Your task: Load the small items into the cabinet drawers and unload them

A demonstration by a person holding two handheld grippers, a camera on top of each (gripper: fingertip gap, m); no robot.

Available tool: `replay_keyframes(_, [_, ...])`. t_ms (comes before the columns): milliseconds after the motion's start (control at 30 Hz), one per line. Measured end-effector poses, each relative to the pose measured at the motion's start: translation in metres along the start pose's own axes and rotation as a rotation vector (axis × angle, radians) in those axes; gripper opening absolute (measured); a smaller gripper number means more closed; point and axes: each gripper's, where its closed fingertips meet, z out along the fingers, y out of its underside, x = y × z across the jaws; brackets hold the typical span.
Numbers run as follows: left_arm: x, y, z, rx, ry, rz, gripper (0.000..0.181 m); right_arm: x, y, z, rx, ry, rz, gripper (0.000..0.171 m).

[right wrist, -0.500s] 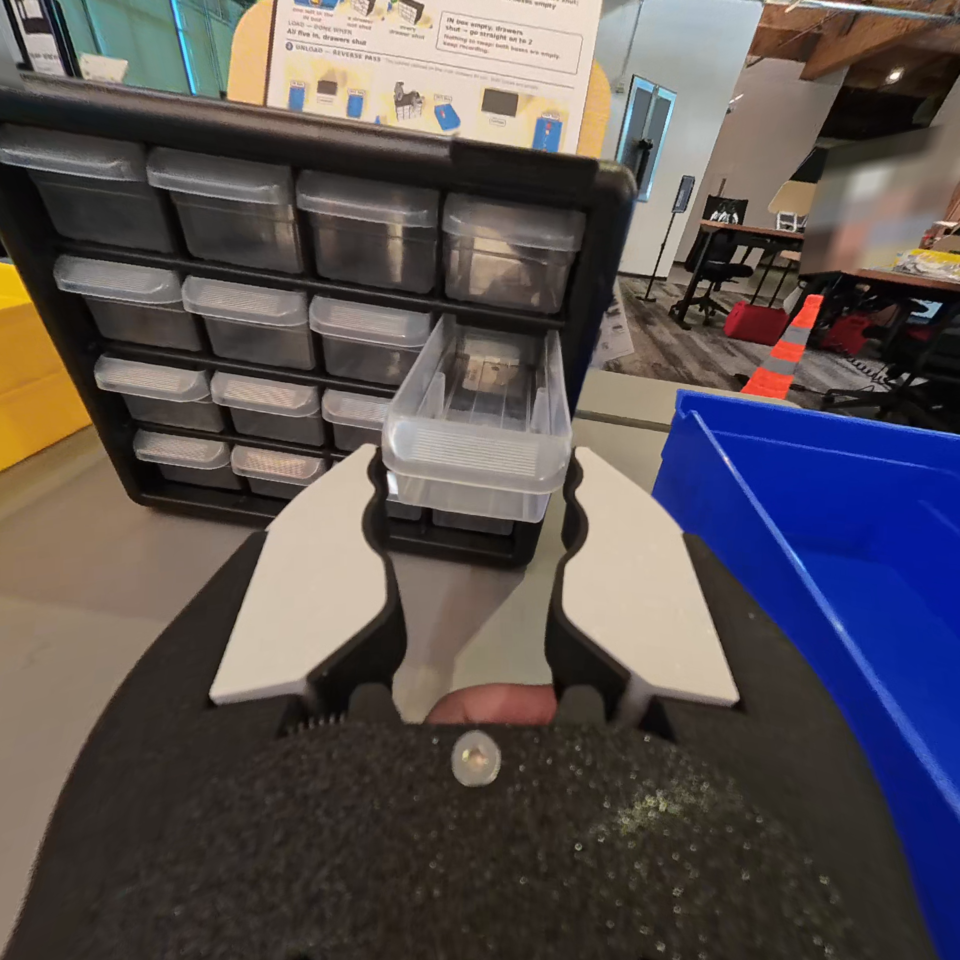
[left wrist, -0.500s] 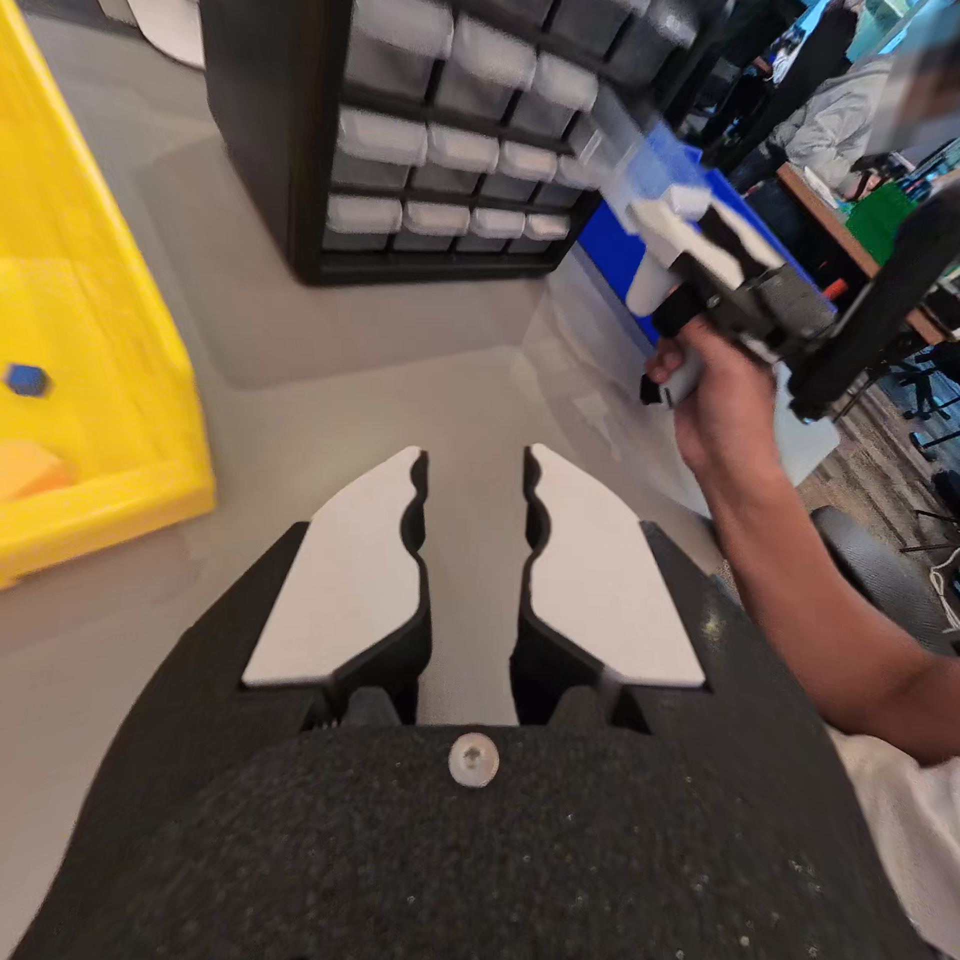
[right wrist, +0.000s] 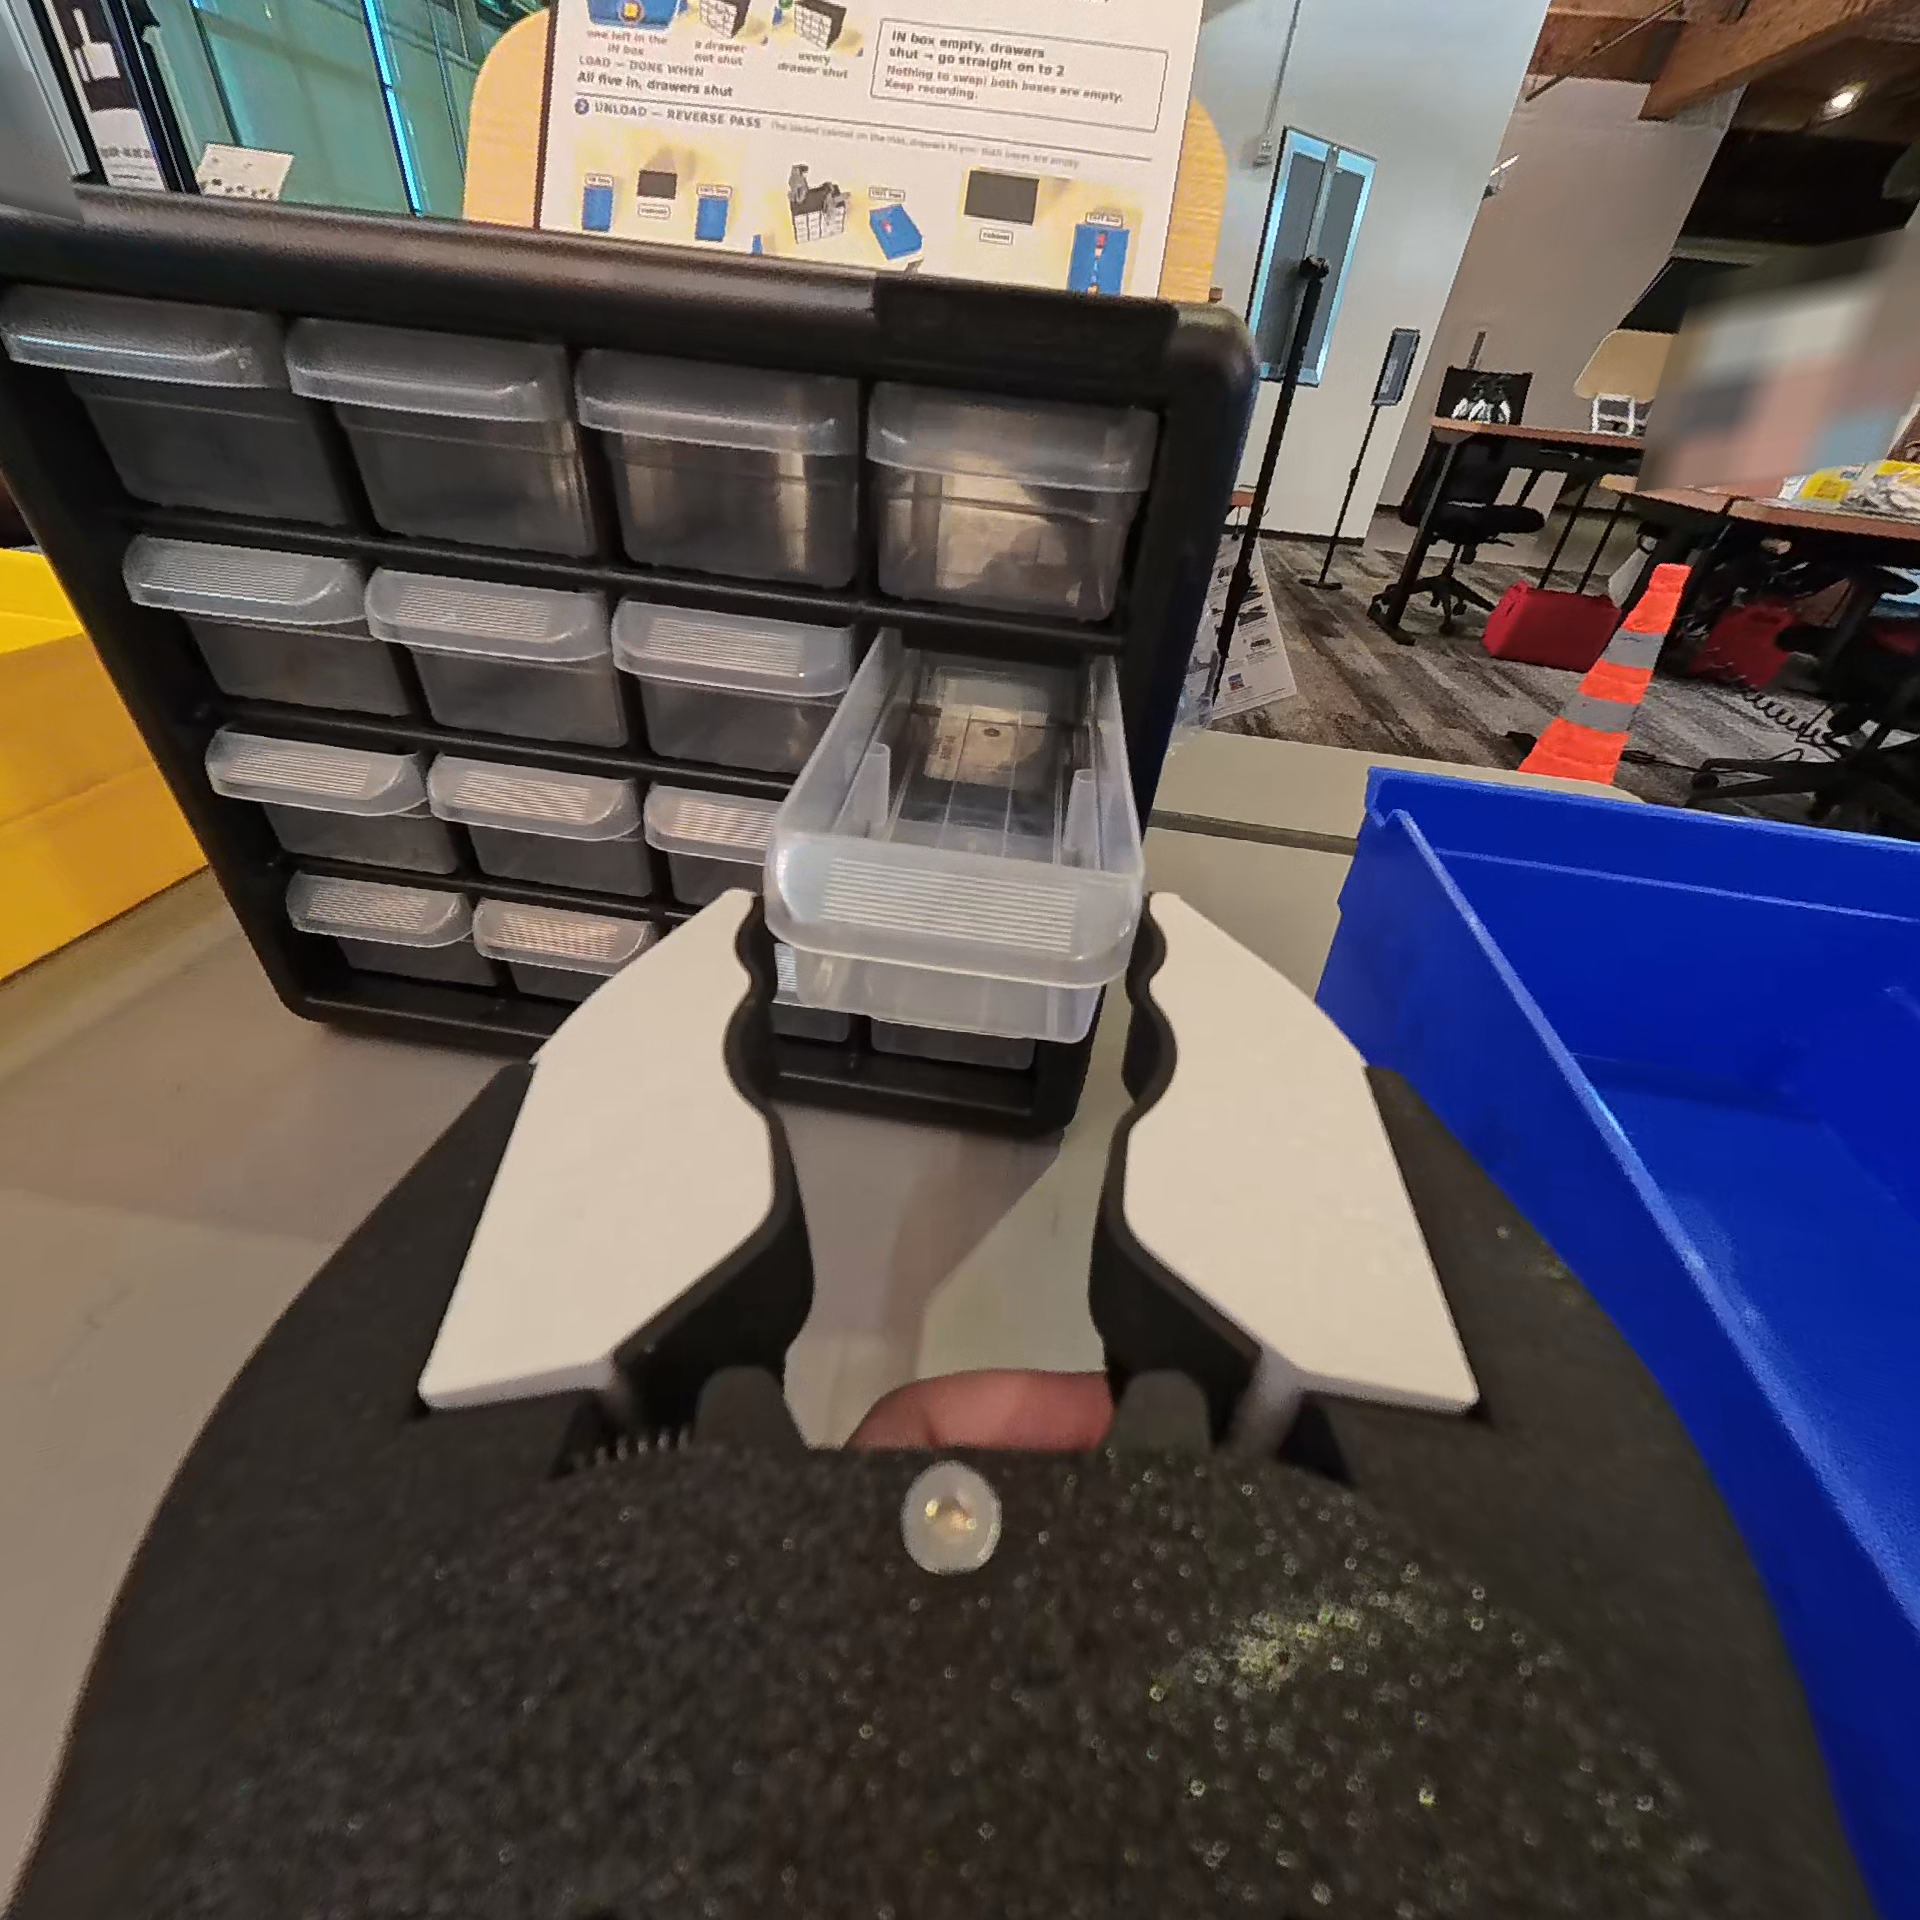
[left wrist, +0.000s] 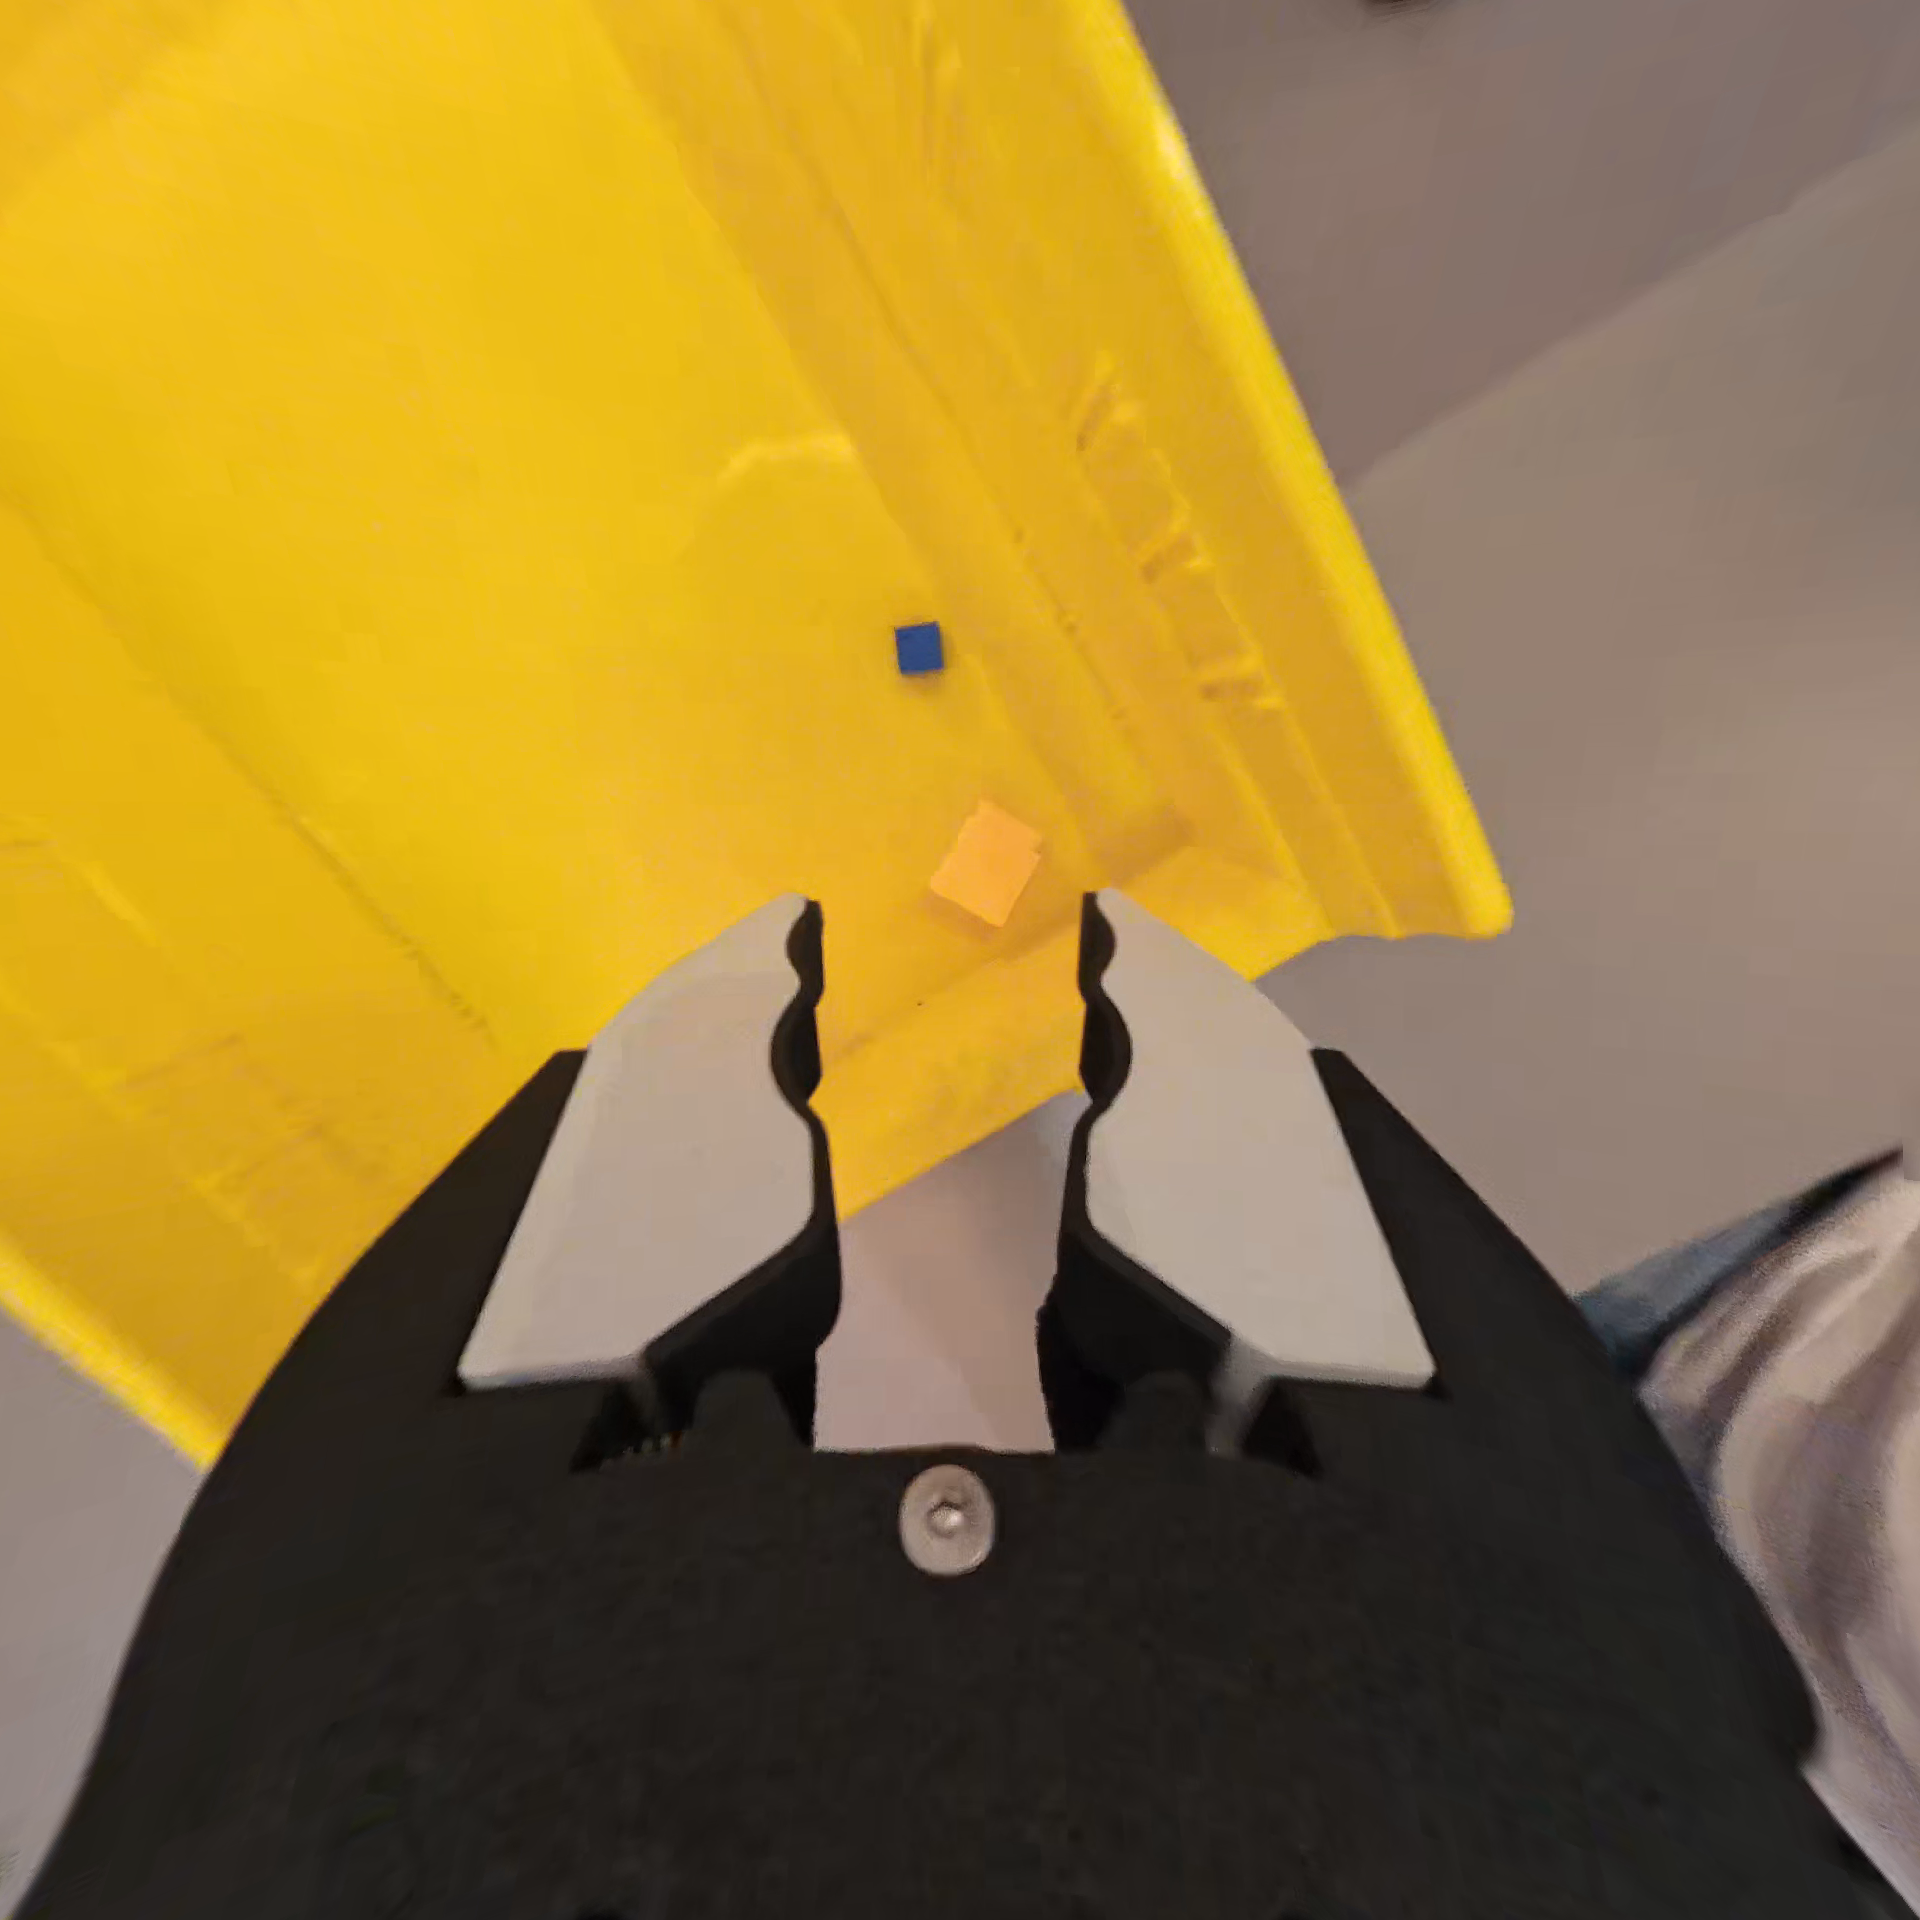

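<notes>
Small items, a blue cube (left wrist: pixel 918 648) and an orange piece (left wrist: pixel 985 861), lie in the yellow bin (left wrist: pixel 416 520). Left gripper (left wrist: pixel 948 914) hovers over them, fingers apart. Right gripper (right wrist: pixel 948 940), also apart and empty, faces the pulled-out drawer (right wrist: pixel 961 852) of the cabinet (right wrist: pixel 623 312). Loading step, seemingly; next, lower and pinch one item.

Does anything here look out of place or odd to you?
One thing: a single clear drawer sticks far out of the black cabinet, in the right column, second row down, while every other drawer sits shut. The open right gripper flanks its front. Nothing looks spilled or broken.
</notes>
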Motion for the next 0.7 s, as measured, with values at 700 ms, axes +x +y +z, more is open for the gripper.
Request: replay_keyframes(700, [-0.005,-0.021,0.063,-0.241,0.125,-0.086,0.000,0.000,0.000,0.000,-0.004,-0.005,0.005,0.065])
